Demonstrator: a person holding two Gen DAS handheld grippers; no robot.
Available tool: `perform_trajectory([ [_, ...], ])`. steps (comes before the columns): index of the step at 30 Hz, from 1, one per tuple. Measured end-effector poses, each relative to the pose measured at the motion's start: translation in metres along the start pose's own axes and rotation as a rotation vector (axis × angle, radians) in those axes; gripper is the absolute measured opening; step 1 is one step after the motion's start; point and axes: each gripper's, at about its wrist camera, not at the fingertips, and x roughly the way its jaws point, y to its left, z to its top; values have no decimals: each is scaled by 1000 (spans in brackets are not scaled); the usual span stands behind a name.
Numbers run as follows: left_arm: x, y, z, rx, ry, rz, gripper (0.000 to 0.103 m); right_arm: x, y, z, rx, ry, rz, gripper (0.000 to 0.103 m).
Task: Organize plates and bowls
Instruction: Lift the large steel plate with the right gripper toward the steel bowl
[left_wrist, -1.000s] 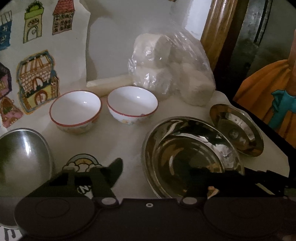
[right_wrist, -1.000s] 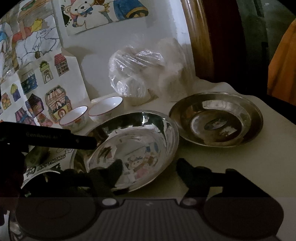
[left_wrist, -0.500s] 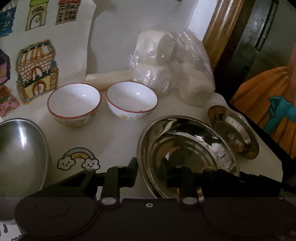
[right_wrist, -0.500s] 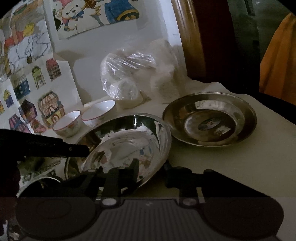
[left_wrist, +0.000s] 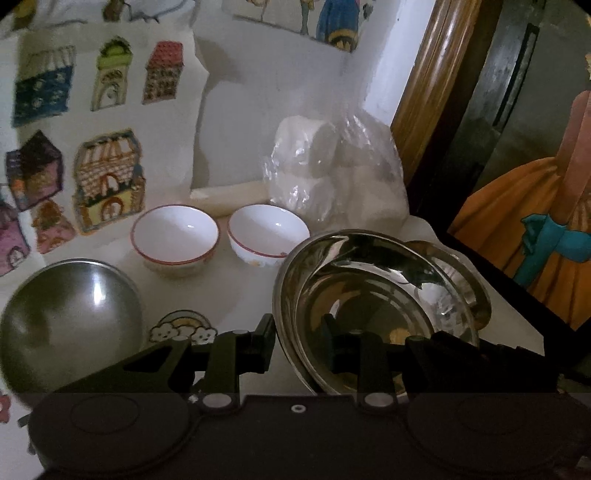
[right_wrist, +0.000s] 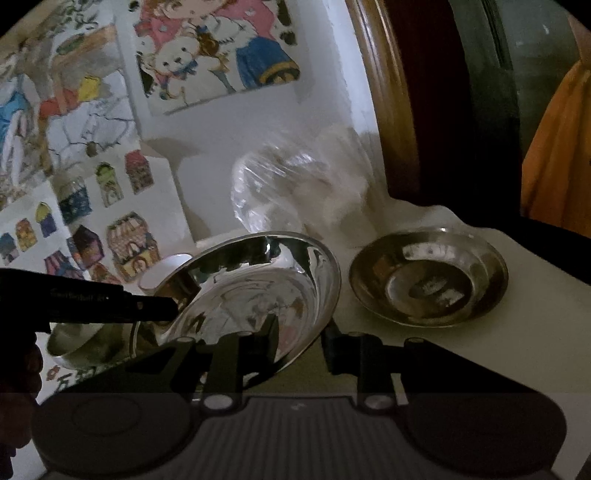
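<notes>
A large shiny steel plate (left_wrist: 369, 291) is lifted off the table and tilted. My left gripper (left_wrist: 298, 338) is shut on its near left rim. My right gripper (right_wrist: 300, 341) is shut on its near right rim (right_wrist: 258, 291). A smaller steel plate (right_wrist: 428, 277) lies flat on the table to the right; in the left wrist view only its edge (left_wrist: 476, 291) shows behind the held plate. Two white bowls with red rims (left_wrist: 174, 236) (left_wrist: 267, 232) stand side by side at the back. Another steel dish (left_wrist: 70, 321) lies at the left.
A clear plastic bag of white rolls (left_wrist: 332, 173) stands at the back against the wall. Coloured drawings (left_wrist: 107, 177) lean on the wall at the left. The table's right edge (right_wrist: 546, 258) borders a dark gap. A person in orange (left_wrist: 535, 229) stands at the right.
Both grippers closed on the large steel plate's rim and raised it off the table, tilting it. It now hides most of the smaller plate in the left wrist view.
</notes>
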Motion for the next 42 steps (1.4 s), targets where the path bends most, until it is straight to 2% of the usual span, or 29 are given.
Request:
perform_trajectory([
  [11,-51,15,-31,-37,-15,25,29,-37,29,-11,-47,6,49,28],
  [20,-79,28,-61,-64,2,51,29,-56,50,-35,-53,69,76,28],
  [42,-91,40,-95,-80,51,110,35,-62,75,-68,-84,155,99,33],
])
